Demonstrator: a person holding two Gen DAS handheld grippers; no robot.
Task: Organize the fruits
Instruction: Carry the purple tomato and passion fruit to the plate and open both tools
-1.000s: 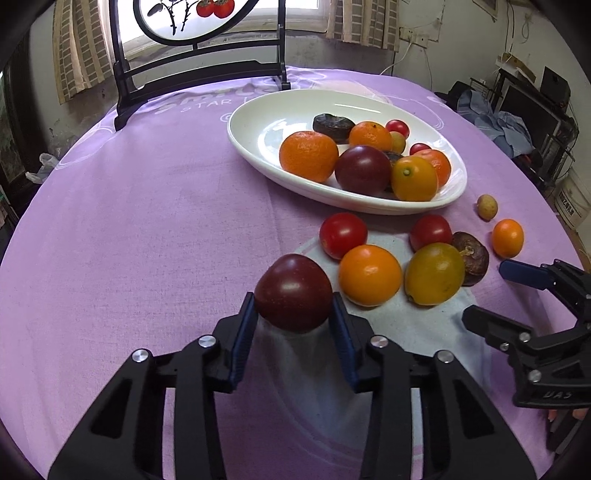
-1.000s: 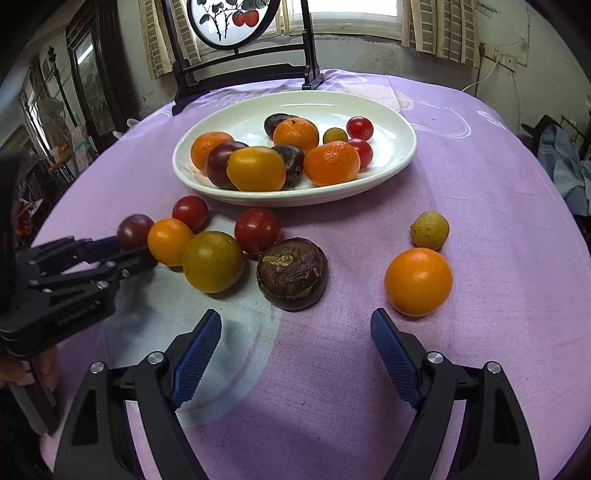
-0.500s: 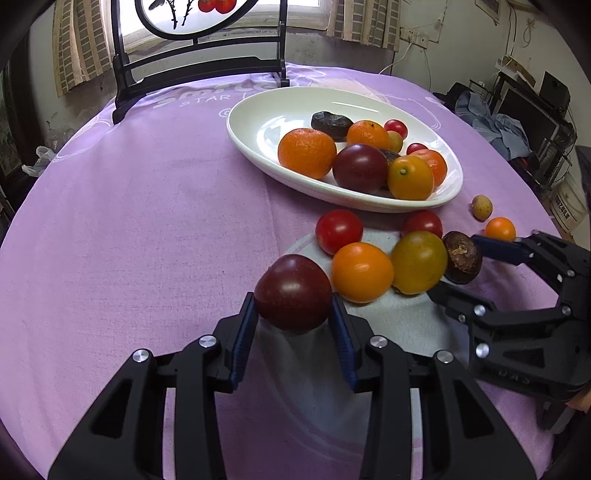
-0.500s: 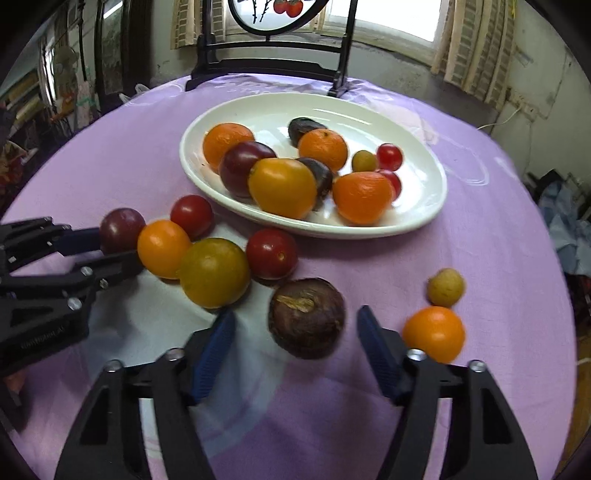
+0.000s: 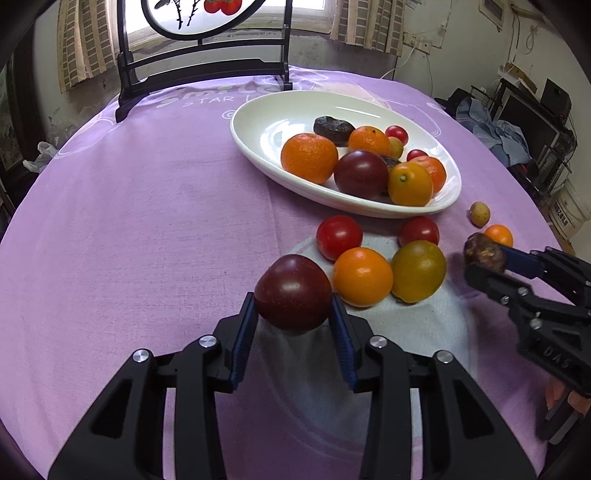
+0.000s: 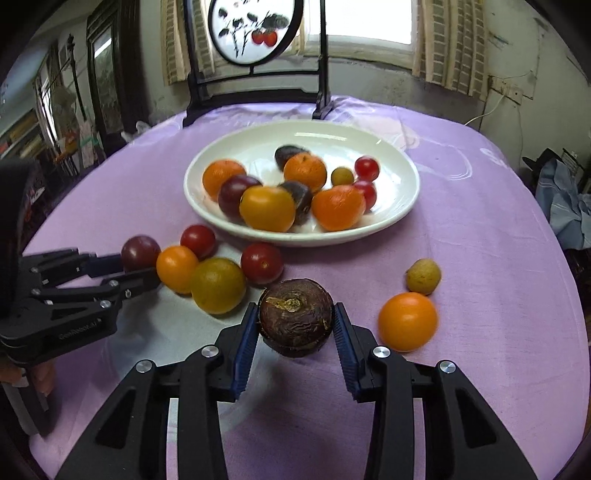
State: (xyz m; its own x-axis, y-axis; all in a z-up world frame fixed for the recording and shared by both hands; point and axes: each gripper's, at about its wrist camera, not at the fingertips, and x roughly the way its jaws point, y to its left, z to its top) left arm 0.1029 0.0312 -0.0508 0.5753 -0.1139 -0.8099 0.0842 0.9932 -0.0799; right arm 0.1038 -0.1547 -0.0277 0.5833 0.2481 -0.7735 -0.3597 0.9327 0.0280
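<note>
My left gripper is shut on a dark red plum, held just above the purple cloth; it also shows in the right wrist view. My right gripper is shut on a wrinkled dark brown fruit, lifted off the cloth; it also shows in the left wrist view. A white oval plate holding several oranges, plums and small tomatoes sits beyond both grippers. Loose on the cloth are two red tomatoes, an orange fruit and a yellow-green fruit.
An orange and a small tan fruit lie on the cloth to the right of my right gripper. A black wooden stand with a round painted screen stands at the table's far edge. The round table's edges curve away on both sides.
My right gripper has closed on the wrinkled brown fruit and lifted it off the cloth. My left gripper has kept hold of the plum, rising slightly.
</note>
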